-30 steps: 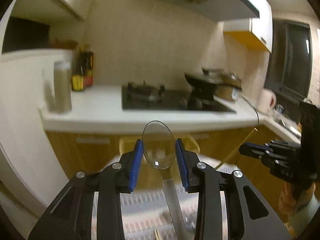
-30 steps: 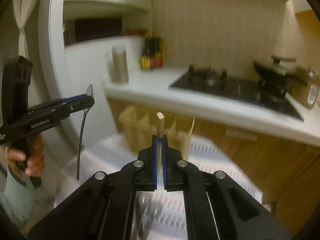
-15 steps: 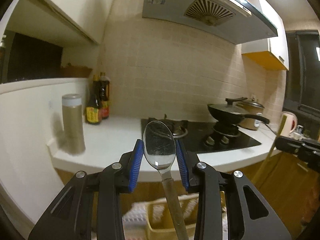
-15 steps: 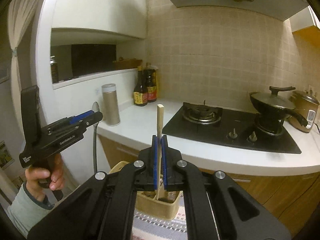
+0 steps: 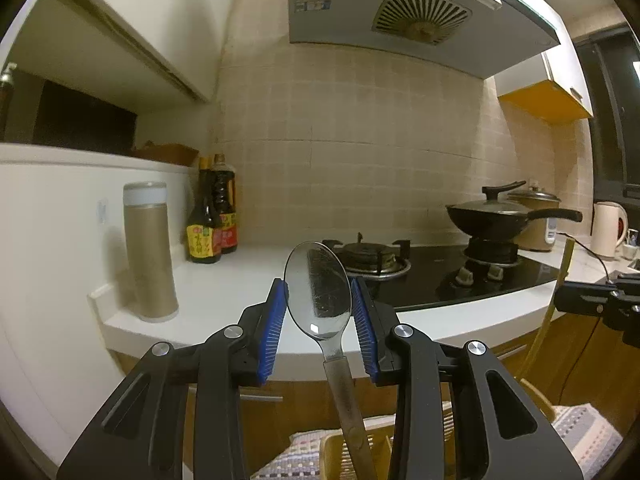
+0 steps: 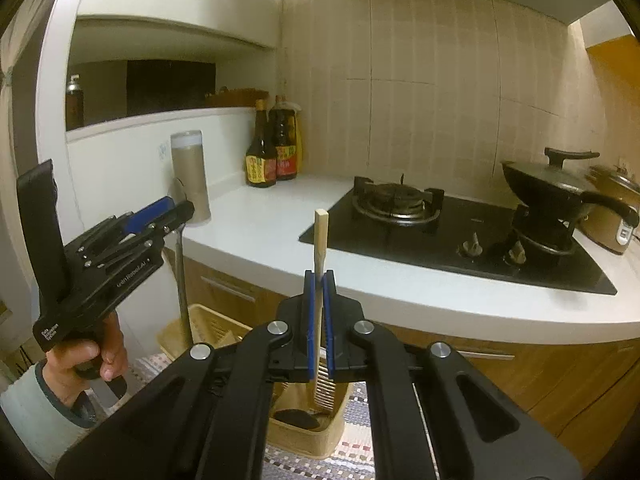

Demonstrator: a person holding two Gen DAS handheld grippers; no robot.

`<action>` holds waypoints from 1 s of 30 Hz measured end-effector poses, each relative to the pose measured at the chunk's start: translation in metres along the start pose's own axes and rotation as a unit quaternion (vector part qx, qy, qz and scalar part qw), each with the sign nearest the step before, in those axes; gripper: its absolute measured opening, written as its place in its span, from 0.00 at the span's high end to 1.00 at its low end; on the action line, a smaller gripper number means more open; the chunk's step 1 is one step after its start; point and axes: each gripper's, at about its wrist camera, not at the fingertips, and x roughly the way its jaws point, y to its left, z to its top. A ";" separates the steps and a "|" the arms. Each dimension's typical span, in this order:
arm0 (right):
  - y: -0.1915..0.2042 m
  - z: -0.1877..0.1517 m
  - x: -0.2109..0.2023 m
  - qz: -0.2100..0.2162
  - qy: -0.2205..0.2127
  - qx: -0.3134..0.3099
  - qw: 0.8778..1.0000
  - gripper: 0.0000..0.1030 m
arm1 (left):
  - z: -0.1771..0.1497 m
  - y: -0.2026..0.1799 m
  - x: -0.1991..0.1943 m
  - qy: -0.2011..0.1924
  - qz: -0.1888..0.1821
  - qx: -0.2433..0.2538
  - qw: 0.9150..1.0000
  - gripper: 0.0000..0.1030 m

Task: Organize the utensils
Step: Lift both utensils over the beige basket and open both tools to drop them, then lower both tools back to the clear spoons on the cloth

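My left gripper [image 5: 319,312] is shut on a metal spoon [image 5: 318,292], bowl up between the blue pads, handle hanging down toward a yellow utensil basket [image 5: 332,446]. In the right wrist view the left gripper [image 6: 176,210] holds the spoon [image 6: 181,264] upright above the basket [image 6: 204,322]. My right gripper [image 6: 319,280] is shut on a wooden chopstick [image 6: 320,236], held upright over a basket compartment [image 6: 308,436] that holds a dark utensil. The chopstick [image 5: 558,292] and right gripper [image 5: 600,304] show at the right of the left wrist view.
A white counter [image 6: 256,224] holds a steel flask [image 6: 190,176], two sauce bottles [image 6: 272,148], a gas hob [image 6: 400,204], a lidded black pan [image 6: 560,184] and a rice cooker [image 6: 612,216]. The basket sits on a striped cloth [image 6: 352,420] below the counter.
Both grippers have tilted and risen, so the views swing up from the basket and cloth to the counter and wall. Spoon and chopstick stay gripped.
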 end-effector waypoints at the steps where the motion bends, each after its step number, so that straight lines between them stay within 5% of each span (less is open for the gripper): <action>1: -0.001 -0.003 0.002 0.002 0.001 0.001 1.000 0.98 | -0.003 0.000 0.001 -0.001 0.001 -0.002 1.000 0.69; 9: -0.009 -0.021 0.008 0.035 0.038 0.025 0.998 0.94 | -0.020 0.007 0.004 0.028 -0.041 -0.019 0.999 0.64; 13: -0.013 -0.028 -0.002 0.053 0.046 0.040 0.997 0.42 | -0.020 0.018 -0.004 0.047 -0.060 -0.038 0.996 0.60; 25: 0.002 -0.057 -0.041 0.054 0.147 0.042 0.987 0.42 | -0.020 0.026 -0.068 0.114 -0.120 -0.057 0.985 0.52; 30: 0.005 -0.083 -0.032 0.069 0.250 0.075 0.963 0.42 | -0.036 0.015 -0.083 0.195 -0.139 -0.043 0.970 0.52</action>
